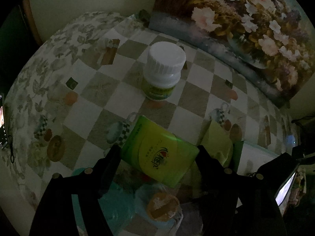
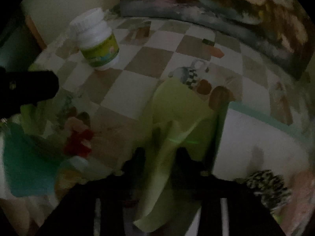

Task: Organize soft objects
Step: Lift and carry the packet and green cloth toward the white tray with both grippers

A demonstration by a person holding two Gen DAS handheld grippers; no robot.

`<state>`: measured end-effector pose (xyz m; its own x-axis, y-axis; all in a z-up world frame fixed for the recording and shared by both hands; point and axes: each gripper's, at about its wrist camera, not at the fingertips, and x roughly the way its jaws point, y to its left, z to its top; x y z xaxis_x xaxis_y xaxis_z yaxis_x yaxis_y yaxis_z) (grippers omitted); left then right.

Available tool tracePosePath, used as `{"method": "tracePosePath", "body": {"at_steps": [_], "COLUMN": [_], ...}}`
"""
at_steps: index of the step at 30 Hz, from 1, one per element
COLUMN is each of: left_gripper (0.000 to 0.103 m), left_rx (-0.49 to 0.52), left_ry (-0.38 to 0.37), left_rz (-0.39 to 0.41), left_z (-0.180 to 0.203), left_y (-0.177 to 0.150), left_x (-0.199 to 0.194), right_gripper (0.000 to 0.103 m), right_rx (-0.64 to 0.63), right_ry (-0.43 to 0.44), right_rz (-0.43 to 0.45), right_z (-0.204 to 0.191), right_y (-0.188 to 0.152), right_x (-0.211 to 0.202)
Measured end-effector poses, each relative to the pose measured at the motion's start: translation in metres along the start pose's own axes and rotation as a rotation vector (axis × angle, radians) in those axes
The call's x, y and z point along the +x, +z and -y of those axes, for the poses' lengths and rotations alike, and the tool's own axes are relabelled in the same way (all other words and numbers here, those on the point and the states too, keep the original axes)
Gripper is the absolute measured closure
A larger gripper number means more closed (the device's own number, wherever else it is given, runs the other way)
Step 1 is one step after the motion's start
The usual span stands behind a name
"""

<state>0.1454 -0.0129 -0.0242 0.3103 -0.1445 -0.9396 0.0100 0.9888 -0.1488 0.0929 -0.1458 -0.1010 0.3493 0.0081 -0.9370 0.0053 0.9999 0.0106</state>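
Observation:
A green tissue pack (image 1: 159, 157) sits crosswise between the fingers of my left gripper (image 1: 158, 149), which is shut on its two short ends just above the checked tablecloth (image 1: 110, 98). A light green cloth (image 2: 177, 106) lies on the table, and a raised fold of it runs up between the fingers of my right gripper (image 2: 160, 150), which is shut on that fold. The right wrist view is blurred. The same light green cloth (image 1: 216, 137) shows to the right of the pack. The left gripper's body (image 2: 29, 90) shows at the left edge.
A white-capped bottle with a green label (image 1: 163, 72) (image 2: 98, 41) stands upright beyond both grippers. A flower painting (image 1: 236, 23) leans against the back wall. Teal fabric (image 2: 27, 161), a red item (image 2: 78, 141) and a bagged bun (image 1: 161, 206) lie near. A white box (image 2: 256, 137) lies right.

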Motion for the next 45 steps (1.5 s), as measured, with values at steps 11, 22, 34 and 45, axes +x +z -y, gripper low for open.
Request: {"method": "tracePosePath", "body": {"at_steps": [11, 22, 34, 45], "left_gripper": [0.025, 0.025, 0.025, 0.025], "left_rx": [-0.004, -0.006, 0.021, 0.103], "left_ry": [-0.006, -0.015, -0.048, -0.098], "left_rz": [0.001, 0.014, 0.148, 0.252], "left_z": [-0.001, -0.003, 0.004, 0.033], "left_y": [0.001, 0.002, 0.007, -0.006], "left_x": [0.0, -0.006, -0.062, -0.109], "right_gripper": [0.101, 0.101, 0.101, 0.101], "right_rx": [0.14, 0.265, 0.277, 0.318], "right_ry": [0.146, 0.339, 0.355, 0.192], "right_rz": [0.038, 0.106, 0.368, 0.588], "right_z": [0.028, 0.048, 0.06, 0.091], "right_y": [-0.002, 0.004, 0.021, 0.006], "right_x": [-0.013, -0.034, -0.135, -0.236]}}
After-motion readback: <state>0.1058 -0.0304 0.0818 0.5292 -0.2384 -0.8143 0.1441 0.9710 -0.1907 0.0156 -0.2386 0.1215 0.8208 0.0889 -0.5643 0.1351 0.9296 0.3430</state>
